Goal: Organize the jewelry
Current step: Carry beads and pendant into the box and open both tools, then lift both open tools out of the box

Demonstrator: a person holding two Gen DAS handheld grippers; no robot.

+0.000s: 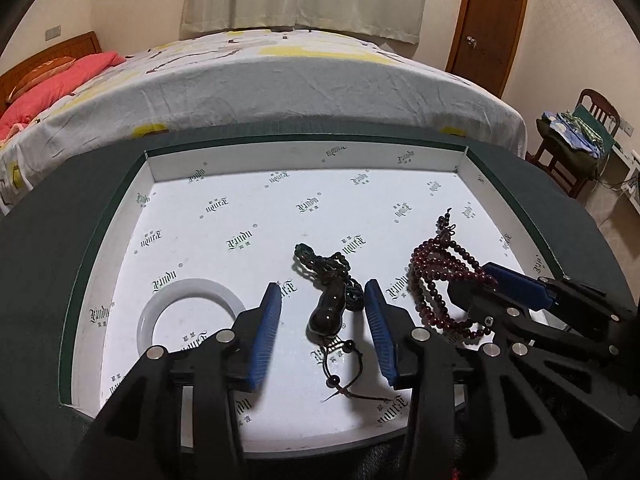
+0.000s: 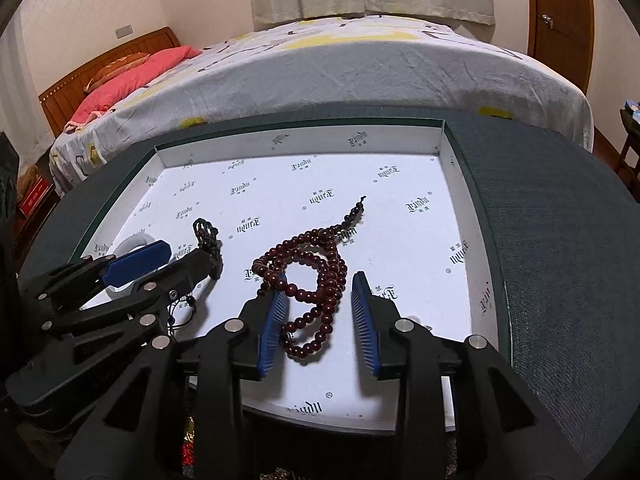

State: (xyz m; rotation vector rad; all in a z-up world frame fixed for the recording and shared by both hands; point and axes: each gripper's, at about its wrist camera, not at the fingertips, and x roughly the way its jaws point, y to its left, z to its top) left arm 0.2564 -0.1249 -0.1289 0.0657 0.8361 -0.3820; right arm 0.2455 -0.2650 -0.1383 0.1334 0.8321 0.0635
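White jade-like bangle (image 1: pixel 191 312) lies flat at the left of the shallow printed box (image 1: pixel 304 160), at about nine o'clock from the left gripper (image 1: pixel 323 330). That gripper hangs low with its blue pads spread wide apart, straddling the dark gourd pendant (image 1: pixel 329 312) without touching it. The pendant's long axis runs from its bulb end near six o'clock up toward its knotted cord at eleven o'clock; a thin beaded tail trails toward five.

At three o'clock from there, the right gripper (image 2: pixel 323 320) is likewise parted, its pads on either side of the dark red bead strand (image 2: pixel 316 280), which lies in loose loops with its tassel end pointing to one o'clock. The left pad seems to touch the beads.

All three pieces already sit inside the box, so this looks like the arranging stage. Next, either gripper would need to close gently and straighten its piece.
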